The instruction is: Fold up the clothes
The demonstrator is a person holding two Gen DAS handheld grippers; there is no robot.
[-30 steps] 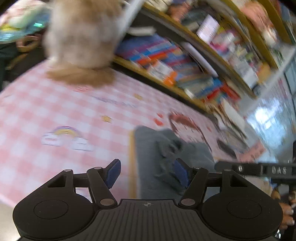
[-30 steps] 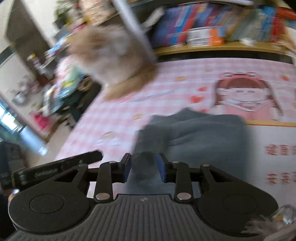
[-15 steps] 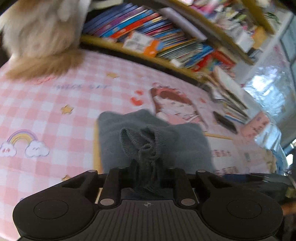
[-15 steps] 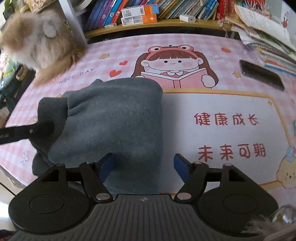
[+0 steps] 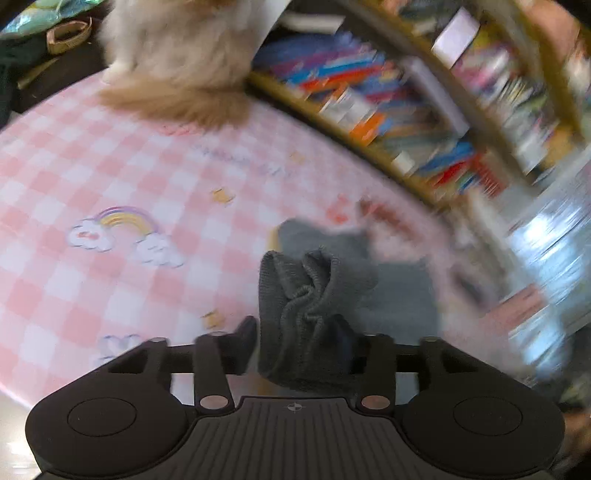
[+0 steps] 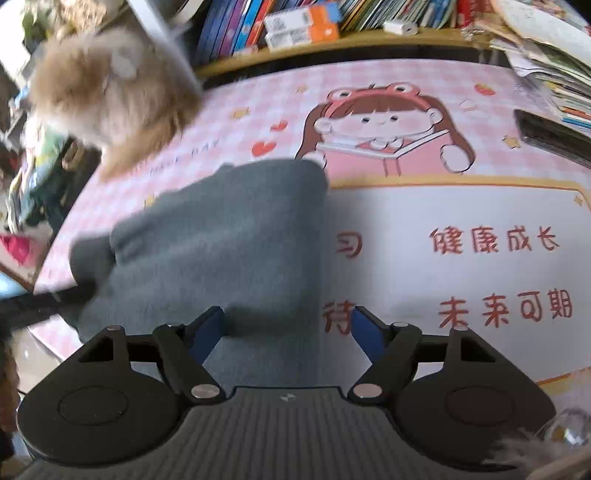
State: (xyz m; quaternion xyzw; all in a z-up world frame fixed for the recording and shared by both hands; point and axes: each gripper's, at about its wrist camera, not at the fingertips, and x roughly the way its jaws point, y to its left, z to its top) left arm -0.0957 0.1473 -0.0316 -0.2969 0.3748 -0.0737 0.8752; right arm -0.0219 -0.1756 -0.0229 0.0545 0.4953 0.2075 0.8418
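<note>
**Grey knit half folded on the pink desk mat**

Knitwear fills the near part of both views: a grey sweater lies in a folded block on the pink checked desk mat, close to the desk's near edge and toward its left side, its far corner reaching the cartoon girl printed on the mat.

We see the left gripper with a bunched ribbed cuff of the sweater standing up between its fingers. Its jaws have just been opening; the left finger stands just clear of the cloth, while the right finger is hidden behind the fold, so we cannot tell whether the pads press on it. That view is blurred.

We see the right gripper over the sweater's near right corner, its blue pads well apart. Its jaws have just been opening, and they grip nothing; the sweater's right edge runs beneath the gap, with white mat and red characters beside it.

At the desk's far left corner sits a fluffy tan animal, partly off the mat. Along the far edge runs a wooden shelf of books. A dark flat object lies near the far right corner beside stacked papers.
</note>
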